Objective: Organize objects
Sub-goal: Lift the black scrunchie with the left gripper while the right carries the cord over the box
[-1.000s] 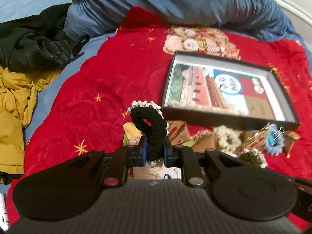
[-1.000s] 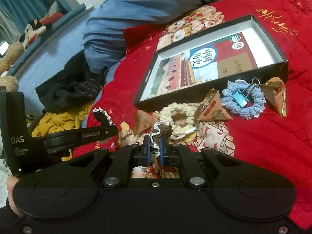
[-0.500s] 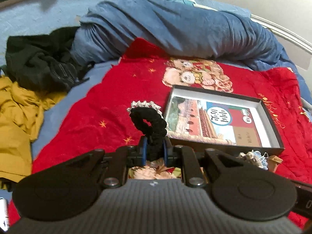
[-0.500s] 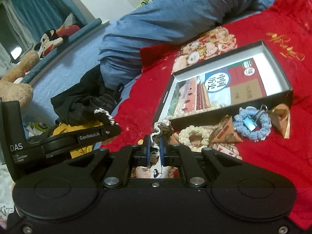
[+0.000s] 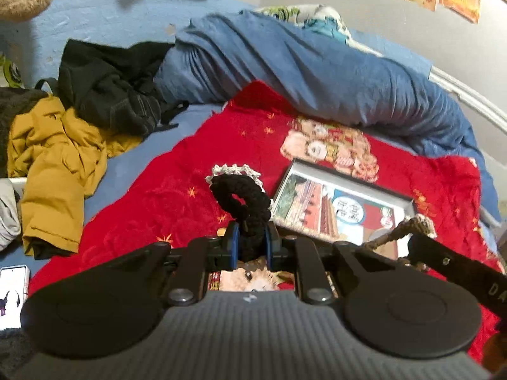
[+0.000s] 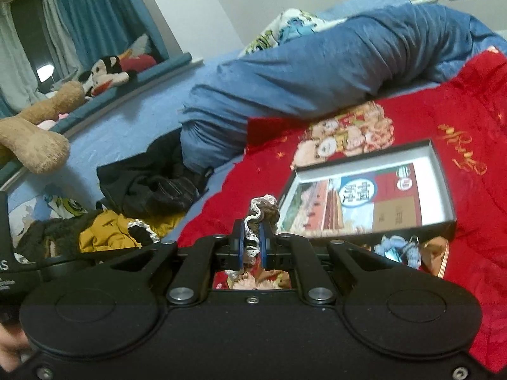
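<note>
At the far left of your left wrist view, a white smartphone (image 5: 12,297) is cut off by the frame edge, with a mustard-yellow jacket (image 5: 54,171) and crumpled black garment (image 5: 114,88) heaped beyond it on the blue sheet. Your left gripper (image 5: 250,245) is clamped on a black crocheted scrunchie with white lace trim (image 5: 242,198), which stands up above the blue pads; its lower part is hidden between them. To its right, the shallow black cardboard box with a printed picture card inside (image 5: 345,209) lies on the red embroidered blanket (image 5: 152,209); its near wall is hidden behind the gripper body. In your right wrist view, your right gripper (image 6: 252,247) is closed on a brown crocheted scrunchie with white ruffled edging (image 6: 264,210), held up just left of the box (image 6: 440,171). At the box's near right, a light-blue crocheted scrunchie (image 6: 399,247) and a gold-brown folded paper triangle (image 6: 439,253) are partly hidden and blurred.
</note>
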Motion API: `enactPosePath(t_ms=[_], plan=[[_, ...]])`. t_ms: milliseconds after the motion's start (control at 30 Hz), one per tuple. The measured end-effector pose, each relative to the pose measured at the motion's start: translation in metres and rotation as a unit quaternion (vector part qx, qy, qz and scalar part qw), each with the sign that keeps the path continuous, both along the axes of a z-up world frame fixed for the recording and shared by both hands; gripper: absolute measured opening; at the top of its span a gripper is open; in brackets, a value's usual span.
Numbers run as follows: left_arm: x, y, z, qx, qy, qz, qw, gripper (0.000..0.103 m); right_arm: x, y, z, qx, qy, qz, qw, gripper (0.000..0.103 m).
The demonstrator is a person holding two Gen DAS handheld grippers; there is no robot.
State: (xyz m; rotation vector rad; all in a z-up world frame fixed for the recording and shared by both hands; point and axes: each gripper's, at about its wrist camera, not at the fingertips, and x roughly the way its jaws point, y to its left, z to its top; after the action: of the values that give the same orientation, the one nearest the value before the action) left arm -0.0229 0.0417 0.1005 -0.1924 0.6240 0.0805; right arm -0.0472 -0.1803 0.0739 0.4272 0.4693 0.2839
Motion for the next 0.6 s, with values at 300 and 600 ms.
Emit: enactPosePath(t_ms=[300, 600], plan=[[0.003, -0.005, 0.035, 0.009, -0.034, -0.028, 0.9990, 0.019, 0.004, -0.007, 0.045, 0.003, -0.028, 0.010, 1.000, 0.010], [0.045, 0.040, 0.036, -0.050, -0.030, -0.121, 0.9910, 0.019, 0.038, -0.014, 0.050, 0.008, -0.015, 0.013, 1.000, 0.010]])
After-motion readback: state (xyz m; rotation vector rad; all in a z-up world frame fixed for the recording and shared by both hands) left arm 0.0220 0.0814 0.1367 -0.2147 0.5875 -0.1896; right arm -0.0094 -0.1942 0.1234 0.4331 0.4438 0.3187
